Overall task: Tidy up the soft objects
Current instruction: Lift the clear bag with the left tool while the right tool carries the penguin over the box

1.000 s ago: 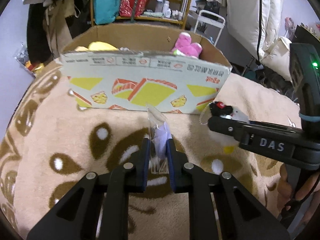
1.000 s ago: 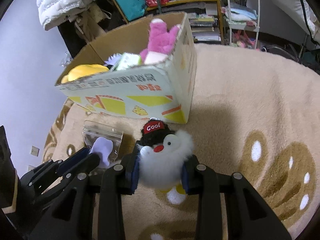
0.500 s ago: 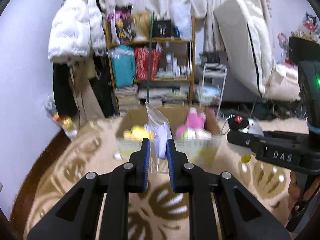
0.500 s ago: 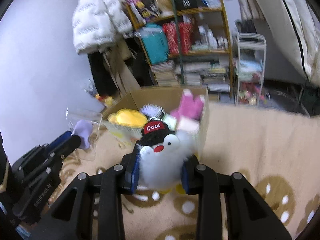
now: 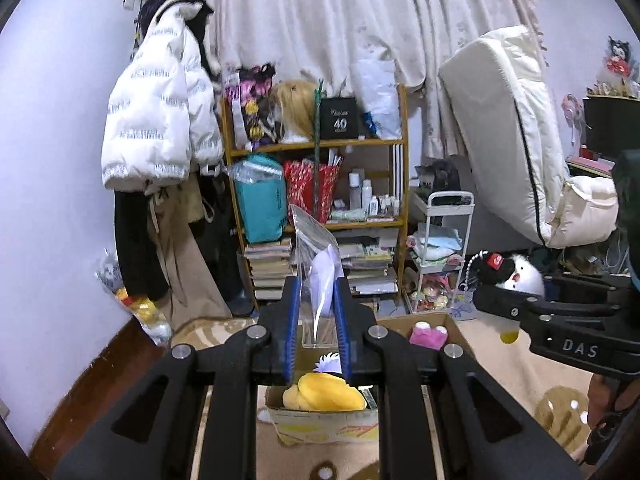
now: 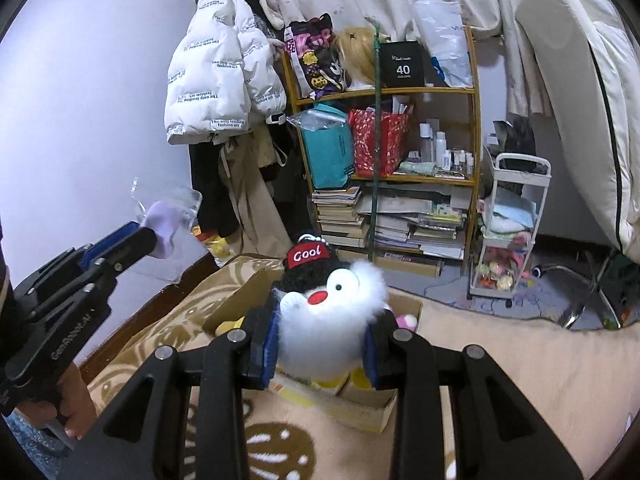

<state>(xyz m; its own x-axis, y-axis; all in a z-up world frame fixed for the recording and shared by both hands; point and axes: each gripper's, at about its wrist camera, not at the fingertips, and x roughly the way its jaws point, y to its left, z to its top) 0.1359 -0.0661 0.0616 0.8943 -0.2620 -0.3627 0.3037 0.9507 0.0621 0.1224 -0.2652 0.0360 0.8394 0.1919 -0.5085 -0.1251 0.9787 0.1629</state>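
Much clutter (shelf (image 6: 384, 92)) behind patterned carpet (image 6: 520, 360)

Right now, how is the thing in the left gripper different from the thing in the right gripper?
The left gripper pinches a flat, clear plastic bag with something pale purple inside; the right gripper squeezes a round, fluffy white plush toy with a black cap. The bag stands thin and upright; the toy bulges between the pads. Both are held up above the cardboard box.

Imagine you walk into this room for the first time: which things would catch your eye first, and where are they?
Probably the fluffy white penguin toy in a red "Cool" cap, clamped in the right gripper above the cardboard box. Next, the clear bag pinched upright in the left gripper. Behind, a white puffer jacket hangs beside the cluttered shelf.
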